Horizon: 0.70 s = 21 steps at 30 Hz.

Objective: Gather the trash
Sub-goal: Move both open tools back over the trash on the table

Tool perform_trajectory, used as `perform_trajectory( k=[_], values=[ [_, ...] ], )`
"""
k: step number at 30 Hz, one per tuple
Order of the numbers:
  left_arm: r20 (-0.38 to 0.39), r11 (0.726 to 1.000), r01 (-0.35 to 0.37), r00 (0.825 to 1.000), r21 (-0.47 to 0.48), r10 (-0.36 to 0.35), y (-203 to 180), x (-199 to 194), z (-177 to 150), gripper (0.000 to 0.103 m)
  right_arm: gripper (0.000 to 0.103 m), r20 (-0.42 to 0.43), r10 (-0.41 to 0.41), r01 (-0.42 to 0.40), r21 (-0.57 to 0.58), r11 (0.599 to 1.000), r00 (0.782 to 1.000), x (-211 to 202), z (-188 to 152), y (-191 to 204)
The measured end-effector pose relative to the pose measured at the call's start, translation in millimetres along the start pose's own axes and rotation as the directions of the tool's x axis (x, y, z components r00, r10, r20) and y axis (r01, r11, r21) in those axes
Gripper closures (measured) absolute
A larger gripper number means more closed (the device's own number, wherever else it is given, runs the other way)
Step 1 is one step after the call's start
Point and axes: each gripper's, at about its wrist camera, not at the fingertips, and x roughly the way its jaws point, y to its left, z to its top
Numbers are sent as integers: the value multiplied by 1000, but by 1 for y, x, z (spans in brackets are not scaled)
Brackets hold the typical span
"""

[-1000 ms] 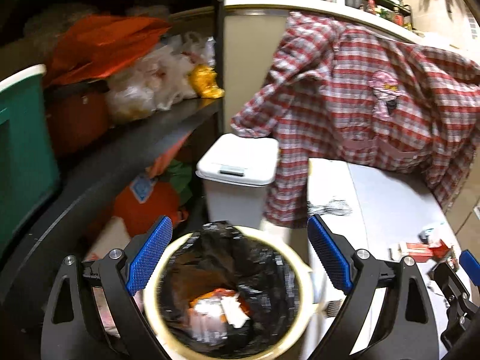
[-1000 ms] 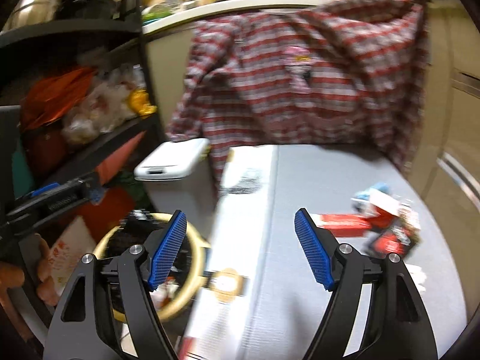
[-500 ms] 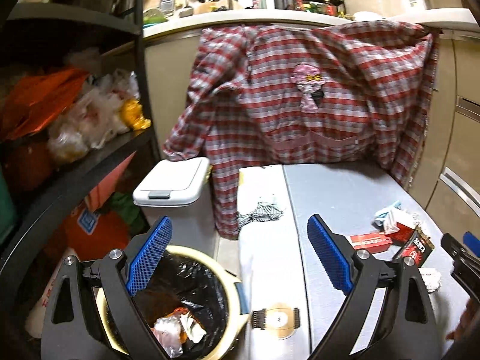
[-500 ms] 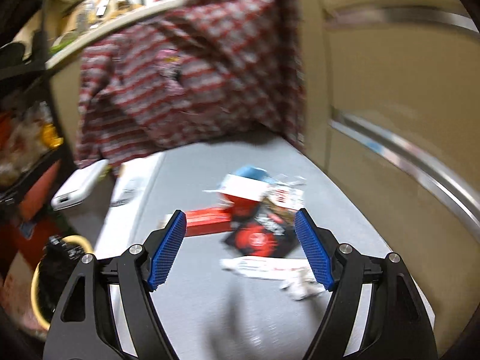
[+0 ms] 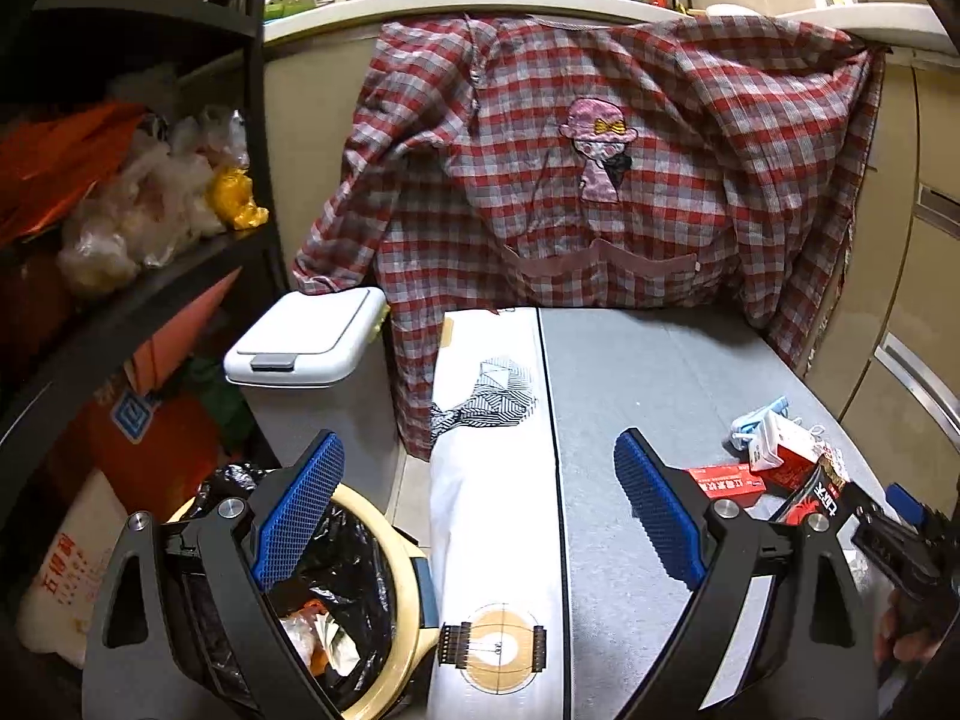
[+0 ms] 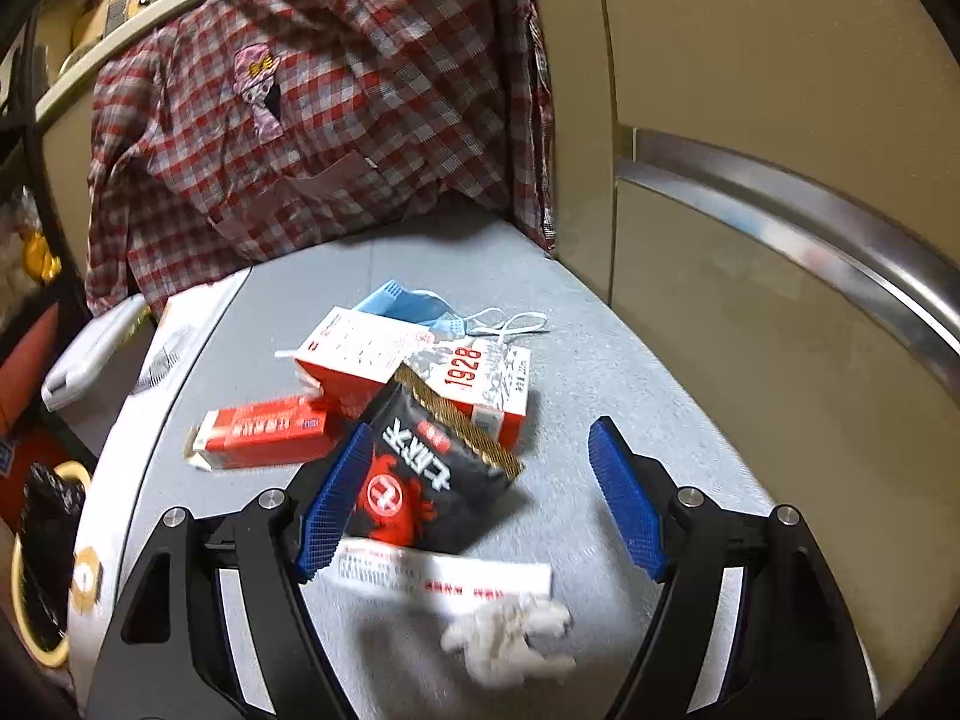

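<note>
A pile of trash lies on the grey table (image 6: pixel 600 324): a black snack bag (image 6: pixel 420 474), a red box (image 6: pixel 264 429), a white and red carton (image 6: pixel 360 354), a "1928" box (image 6: pixel 486 384), a blue face mask (image 6: pixel 420 309), a white wrapper strip (image 6: pixel 444 576) and a crumpled tissue (image 6: pixel 510 636). My right gripper (image 6: pixel 480 450) hangs open just above the black bag, which lies between its fingers nearer the left one, untouched. My left gripper (image 5: pixel 480 480) is open and holds nothing. It spans the cream bin (image 5: pixel 414 588) with its black liner and the table's left side.
A white lidded bin (image 5: pixel 306 348) stands beyond the cream bin. A long white box with a guitar print (image 5: pixel 492 510) lies along the table's left edge. A plaid shirt (image 5: pixel 570 180) hangs behind the table, dark shelves (image 5: pixel 120 312) rise at left, and cabinet doors (image 6: pixel 780 300) close the right.
Both views have swung right, away from the bin. My right gripper has moved right and down over the trash pile. The bin has slid to the lower left of the left wrist view.
</note>
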Motion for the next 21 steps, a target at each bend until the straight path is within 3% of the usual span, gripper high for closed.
perform_trajectory(
  k=[4, 9, 12, 14, 16, 17, 21],
  values=[
    [9, 1000, 4, 1000, 30, -4, -5, 0, -1, 14, 31, -16, 13, -13, -7, 1000, 1000, 16, 4, -2],
    [12, 999, 5, 1000, 47, -6, -6, 0, -1, 14, 33, -62, 74, -69, 77, 995, 995, 30, 6, -13],
    [13, 999, 5, 1000, 45, -6, -6, 1, -1, 14, 55, -83, 100, -92, 95, 991, 992, 33, 5, -14],
    [13, 999, 6, 1000, 44, -7, -6, 1, 0, 14, 84, -98, 105, -98, 77, 992, 990, 34, 4, -12],
    [14, 999, 4, 1000, 48, -5, -7, 1, 0, 14, 99, -94, 104, -99, 55, 994, 990, 32, 4, -9],
    [17, 999, 2, 1000, 50, -3, -7, 0, 0, 14, 103, -87, 98, -95, 43, 995, 991, 30, 4, -8],
    [29, 999, -3, 1000, 51, 1, -7, -3, 1, 14, 103, -70, 92, -94, -21, 995, 993, 21, 3, 1]
  ],
)
